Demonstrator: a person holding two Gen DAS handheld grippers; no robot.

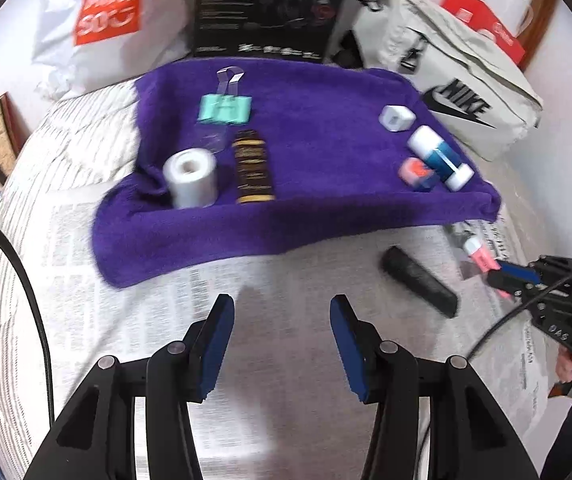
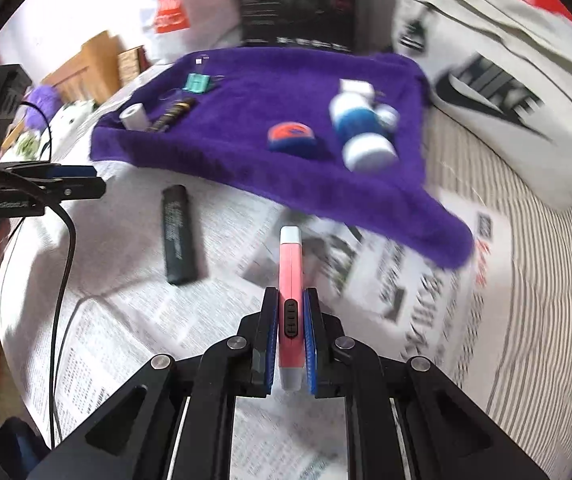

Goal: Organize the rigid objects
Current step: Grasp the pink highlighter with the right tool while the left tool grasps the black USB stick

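My right gripper (image 2: 290, 300) is shut on a pink utility knife (image 2: 289, 268) and holds it just above the newspaper; it also shows in the left wrist view (image 1: 479, 256). A black lighter (image 2: 178, 236) lies on the newspaper to its left, also in the left wrist view (image 1: 419, 280). My left gripper (image 1: 282, 308) is open and empty over the newspaper, short of the purple towel (image 1: 305, 208). On the towel lie a white tape roll (image 1: 190, 178), a brown tube (image 1: 253, 168), a teal binder clip (image 1: 225, 109), a white cube (image 1: 395, 118), a blue-white bottle (image 1: 439, 158) and a red-blue tape (image 1: 417, 174).
Newspaper (image 1: 158, 280) covers the surface. A Nike bag (image 1: 445, 68) lies behind the towel at right, a white shopping bag (image 1: 102, 20) at back left, and a black box (image 1: 270, 4) between them. My left gripper's cable (image 2: 66, 248) hangs at left.
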